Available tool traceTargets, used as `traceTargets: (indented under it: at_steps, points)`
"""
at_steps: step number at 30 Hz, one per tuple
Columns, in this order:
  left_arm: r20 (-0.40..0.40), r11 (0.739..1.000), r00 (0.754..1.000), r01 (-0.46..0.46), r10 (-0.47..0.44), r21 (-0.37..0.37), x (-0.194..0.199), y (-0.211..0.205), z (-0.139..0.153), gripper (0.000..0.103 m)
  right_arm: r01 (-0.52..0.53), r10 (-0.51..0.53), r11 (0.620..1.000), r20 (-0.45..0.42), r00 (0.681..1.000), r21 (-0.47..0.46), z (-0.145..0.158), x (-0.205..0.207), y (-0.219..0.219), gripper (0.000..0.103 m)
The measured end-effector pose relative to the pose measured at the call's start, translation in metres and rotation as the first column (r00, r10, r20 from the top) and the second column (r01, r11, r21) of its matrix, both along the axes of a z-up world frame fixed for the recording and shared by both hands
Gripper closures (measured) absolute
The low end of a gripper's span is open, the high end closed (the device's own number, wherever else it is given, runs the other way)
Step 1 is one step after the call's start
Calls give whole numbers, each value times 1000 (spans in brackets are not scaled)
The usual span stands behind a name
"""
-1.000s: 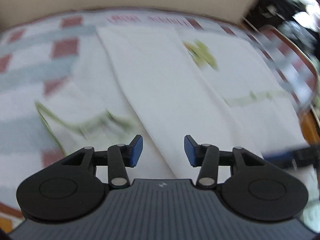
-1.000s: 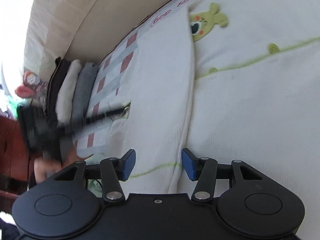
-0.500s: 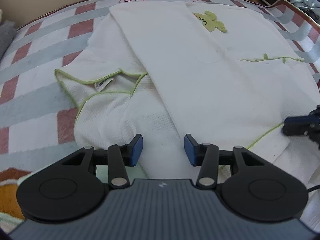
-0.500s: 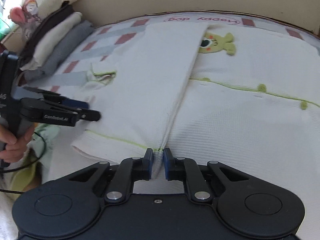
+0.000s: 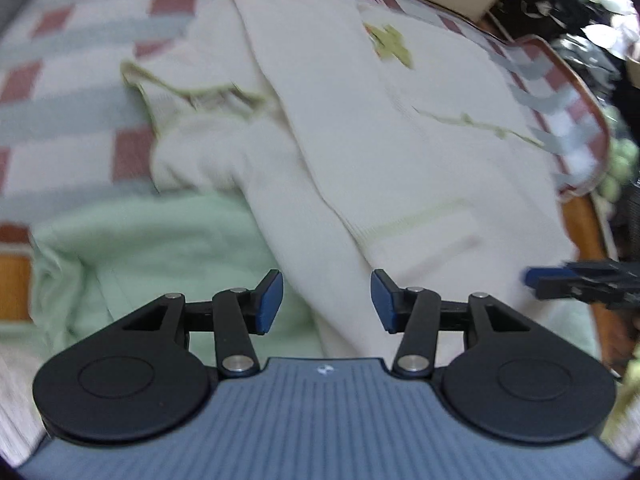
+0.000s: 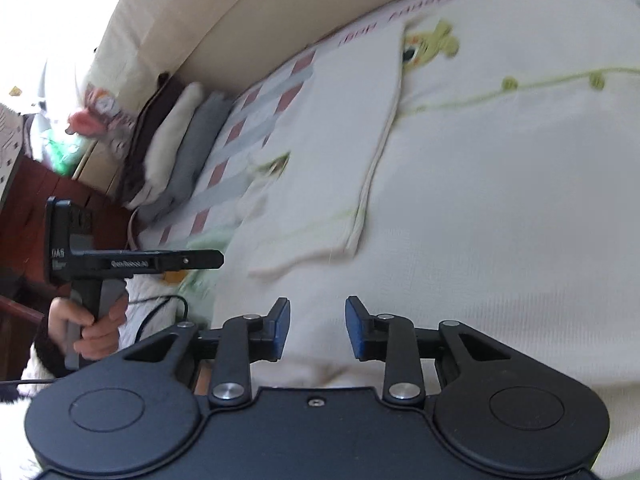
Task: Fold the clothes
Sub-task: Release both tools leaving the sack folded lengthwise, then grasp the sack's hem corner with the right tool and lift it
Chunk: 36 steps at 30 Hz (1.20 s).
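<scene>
A white garment (image 5: 340, 120) with green trim and a green animal patch (image 5: 390, 40) lies flat on the checked blanket (image 5: 60, 80). Its one side is folded over as a long panel (image 6: 340, 140), whose edge runs down the middle. My left gripper (image 5: 326, 300) is open and hovers above the garment's near end with nothing between its pads. It also shows in the right wrist view as the left gripper (image 6: 216, 258), held by a hand (image 6: 92, 324). My right gripper (image 6: 318, 328) is opening over the white fabric with nothing between its jaws. Its tip, the right gripper (image 5: 560, 280), shows at the right edge.
A pale green cloth (image 5: 160, 240) lies crumpled at the near left beside the garment. A stack of folded clothes (image 6: 176, 140) leans at the bed's far left by a soft toy (image 6: 92, 116). A cream headboard (image 6: 240, 20) runs along the back.
The right gripper, shut at the folded panel's near edge half a second ago, has let go and pulled back. The left gripper has also drawn back, bringing the green cloth into view.
</scene>
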<state>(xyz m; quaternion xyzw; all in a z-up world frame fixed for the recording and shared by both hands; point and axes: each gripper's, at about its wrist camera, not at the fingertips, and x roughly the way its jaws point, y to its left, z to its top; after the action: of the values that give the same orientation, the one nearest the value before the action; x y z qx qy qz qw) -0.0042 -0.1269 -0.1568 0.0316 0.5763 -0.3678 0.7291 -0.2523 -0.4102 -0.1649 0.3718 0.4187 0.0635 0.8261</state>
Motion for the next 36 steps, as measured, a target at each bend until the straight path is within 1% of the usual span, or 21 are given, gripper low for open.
traceTargets:
  at_steps: [2,5,6,8,11,13,16,18,20,22,24,26,27,28,29,31,32,33,34,35,36]
  points:
    - [-21,999,999,33,-34,-3,-10,1,1,55,-34,34,999,-21,999,-12,0,-3,3,65]
    - [-19,997,997,81,-81,7,-28,-3,3,55,-42,35,995,-75,997,-93,4,-13,5,65]
    - [9,994,994,108,-108,8,-35,-7,6,55,-31,19,991,-92,996,-131,5,-20,4,65]
    - [54,988,986,155,-155,3,-45,-16,13,55,30,-56,979,-126,990,-203,9,-36,-4,65]
    - [82,970,968,241,-237,-41,-51,-39,20,55,124,-175,948,-155,972,-294,12,-64,-17,65]
    - [102,952,952,298,-290,-69,-55,-54,26,55,163,-233,925,-172,957,-344,12,-82,-25,65]
    - [85,924,931,364,-356,-118,-57,-86,29,55,186,-296,892,-222,929,-412,4,-105,-33,64]
    - [59,892,907,421,-417,-163,-61,-112,27,56,211,-335,880,-240,911,-425,-4,-120,-38,61]
    - [31,863,879,474,-476,-174,-65,-136,23,58,233,-373,869,-270,887,-437,-15,-131,-42,51]
    - [15,834,847,527,-532,-166,-75,-161,14,58,252,-413,857,-307,858,-449,-25,-140,-46,50]
    - [1,809,818,569,-575,-147,-84,-178,5,58,297,-438,858,-293,850,-420,-29,-150,-51,50]
    - [-14,790,795,600,-606,-127,-93,-191,-5,58,403,-487,853,-231,842,-331,-30,-162,-61,47]
    - [-18,792,796,599,-605,-117,-94,-193,-9,58,459,-513,848,-196,836,-264,-33,-167,-67,46]
    - [-22,795,798,597,-603,-107,-95,-195,-13,58,514,-539,840,-168,826,-173,-38,-172,-73,46]
    - [-26,797,799,596,-600,-97,-96,-197,-18,59,545,-554,832,-152,818,-101,-45,-173,-78,46]
    - [-33,819,821,565,-571,-104,-91,-194,-18,59,577,-572,817,-133,810,1,-60,-169,-84,46]
    - [-36,829,831,549,-555,-107,-89,-193,-19,58,576,-572,817,-123,811,-3,-63,-165,-83,78]
    - [-40,839,841,533,-539,-110,-86,-192,-19,58,566,-567,823,-113,816,-44,-62,-160,-81,95]
    - [-43,849,851,516,-523,-114,-84,-190,-19,58,555,-561,828,-103,821,-85,-60,-155,-79,95]
    - [-25,852,856,511,-517,-118,-80,-186,-14,58,543,-555,830,-94,827,-126,-59,-149,-76,95]
    - [7,853,859,509,-512,-116,-79,-183,-10,58,536,-546,835,-65,835,-127,-54,-150,-73,95]
